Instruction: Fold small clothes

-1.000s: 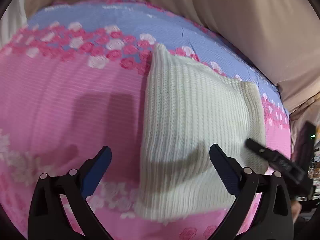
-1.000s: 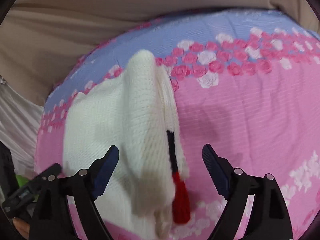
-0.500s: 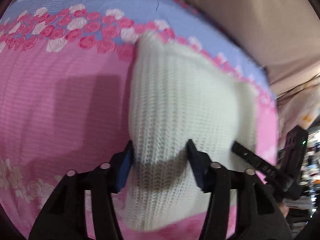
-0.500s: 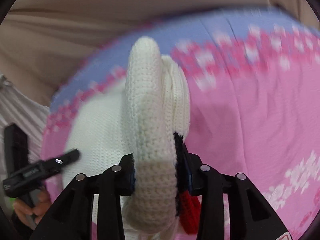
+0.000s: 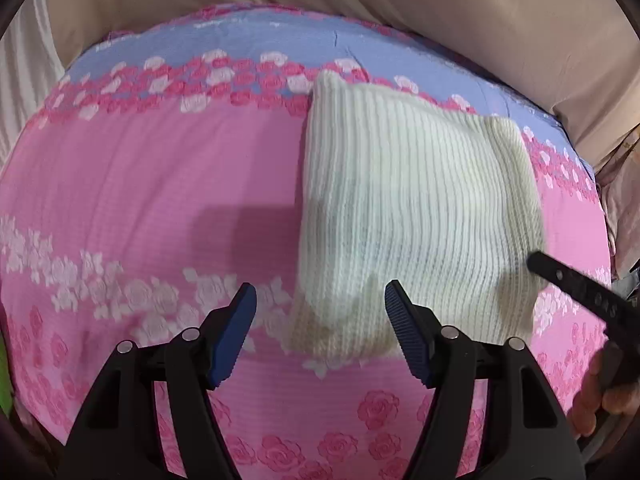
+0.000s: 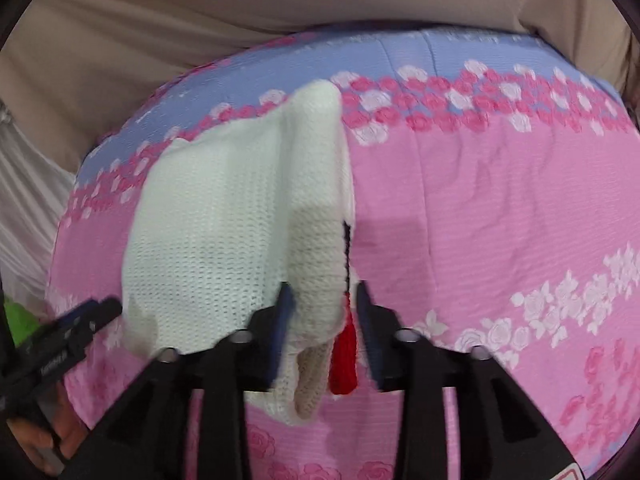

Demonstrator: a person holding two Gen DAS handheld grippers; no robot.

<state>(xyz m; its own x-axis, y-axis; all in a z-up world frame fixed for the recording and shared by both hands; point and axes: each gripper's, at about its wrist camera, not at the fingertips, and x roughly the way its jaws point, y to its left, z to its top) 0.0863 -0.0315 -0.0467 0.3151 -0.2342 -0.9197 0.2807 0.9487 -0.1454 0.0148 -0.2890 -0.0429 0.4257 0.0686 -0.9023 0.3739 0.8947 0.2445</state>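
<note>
Folded white sweater (image 5: pixel 412 216) lies lengthwise away from both grippers (left jaws released, right jaws parted around it)

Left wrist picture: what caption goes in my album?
Open left gripper over a folded white knit garment on a pink rose-print sheet.

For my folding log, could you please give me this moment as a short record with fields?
surface: pink and blue flowered bedcover
garment: white knit sweater, folded, lying on the bedcover
trim: red piece at its near edge
left gripper: open, at the sweater's near corner
right gripper: around the near folded edge; grip unclear
</note>
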